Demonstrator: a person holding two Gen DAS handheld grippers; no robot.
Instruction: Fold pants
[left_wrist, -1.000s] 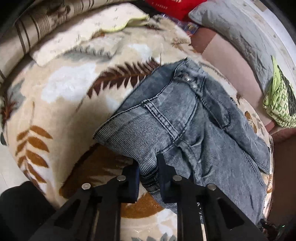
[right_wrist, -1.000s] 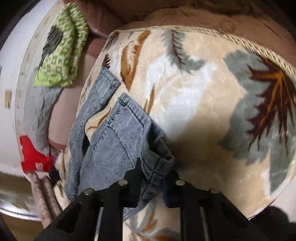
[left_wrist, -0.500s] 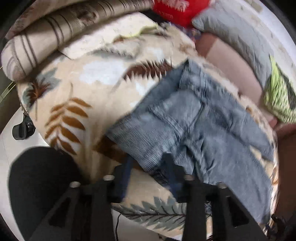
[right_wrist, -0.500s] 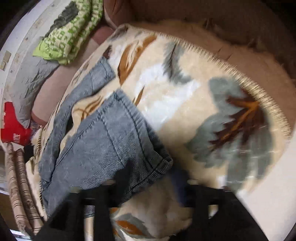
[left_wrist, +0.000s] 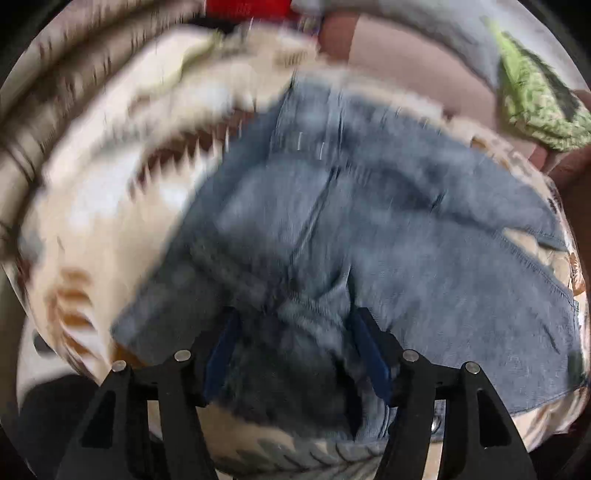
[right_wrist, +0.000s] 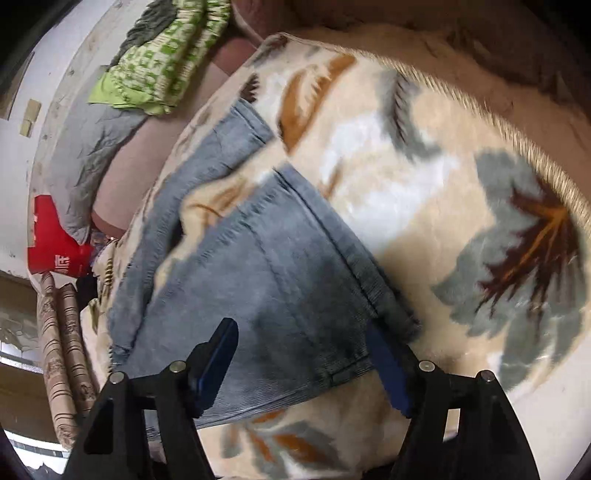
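Left claw (left_wrist: 293, 347): I read the jaws as parted, having just been opening; bunched denim lies between them, but the pads do not look pressed on it (view is motion-blurred, so edges are soft). The jeans (left_wrist: 369, 229) spread ahead and to the right of this claw, on the leaf-print fleece blanket (left_wrist: 110, 192) covering the bed.

Right claw (right_wrist: 304, 363): jaws stand wide apart, just opened, not gripping. The ribbed hem of a jeans leg (right_wrist: 280, 295) lies flat between and just ahead of the fingers, its long axis running away up-left toward the green patterned cloth (right_wrist: 159, 62).

Denim is faded grey-blue, stiff-seamed, limp in folds; the blanket is plush. My judgement: both ends are released, and the next regrasp depends on that hem edge nearest the right claw.
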